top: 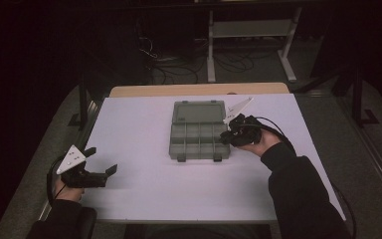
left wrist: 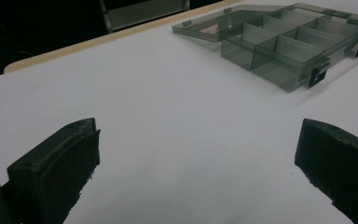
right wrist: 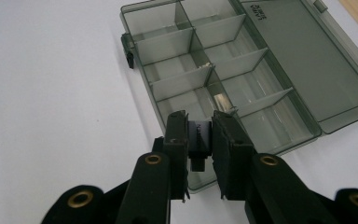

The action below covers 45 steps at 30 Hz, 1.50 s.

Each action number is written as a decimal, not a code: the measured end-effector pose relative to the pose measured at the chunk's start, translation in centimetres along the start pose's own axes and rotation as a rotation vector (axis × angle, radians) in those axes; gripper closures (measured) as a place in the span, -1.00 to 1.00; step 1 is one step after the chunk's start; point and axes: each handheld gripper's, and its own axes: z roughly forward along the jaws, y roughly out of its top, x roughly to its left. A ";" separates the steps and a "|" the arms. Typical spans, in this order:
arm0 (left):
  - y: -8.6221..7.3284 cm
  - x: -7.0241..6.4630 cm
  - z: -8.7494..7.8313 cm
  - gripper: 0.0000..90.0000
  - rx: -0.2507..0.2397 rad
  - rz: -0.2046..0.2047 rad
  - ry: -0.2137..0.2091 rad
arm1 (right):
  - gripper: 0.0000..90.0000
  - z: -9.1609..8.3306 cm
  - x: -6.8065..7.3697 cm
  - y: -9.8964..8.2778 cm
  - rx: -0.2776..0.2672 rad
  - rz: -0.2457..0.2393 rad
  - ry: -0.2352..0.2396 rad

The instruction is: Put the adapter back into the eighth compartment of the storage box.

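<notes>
Right claw (right wrist: 200,140) clamped on a small dark, perhaps plastic, block (right wrist: 199,140), over the organizer box (right wrist: 307,70).

Organizer box (top: 199,130) on table (top: 139,169), mid-right.

Organizer box (top: 199,130) is sitting near the far edge of the white surface (top: 144,174), its open lid (top: 199,111) lying flat toward that edge; together they are forming the one obstacle. The right tongs (top: 226,136) are occupying the box's right side, clamped on a small dark piece (right wrist: 199,139) over a near compartment. The left tongs (top: 102,162) are standing spread by the near left corner, bare surface (left wrist: 191,121) lying between them and the box.
</notes>
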 end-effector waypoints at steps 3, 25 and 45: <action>0.0 0.0 0.0 -1.00 -0.001 0.000 0.000 | 0.66 0.2 -0.4 0.0 -0.002 0.010 -0.003; 0.0 0.0 0.0 -1.00 -0.001 0.001 -0.002 | 0.66 2.0 -2.1 -0.6 0.008 0.047 -0.017; 0.0 0.0 0.0 -1.00 -0.001 0.002 -0.003 | 0.66 4.2 -2.8 -1.5 0.023 0.070 0.003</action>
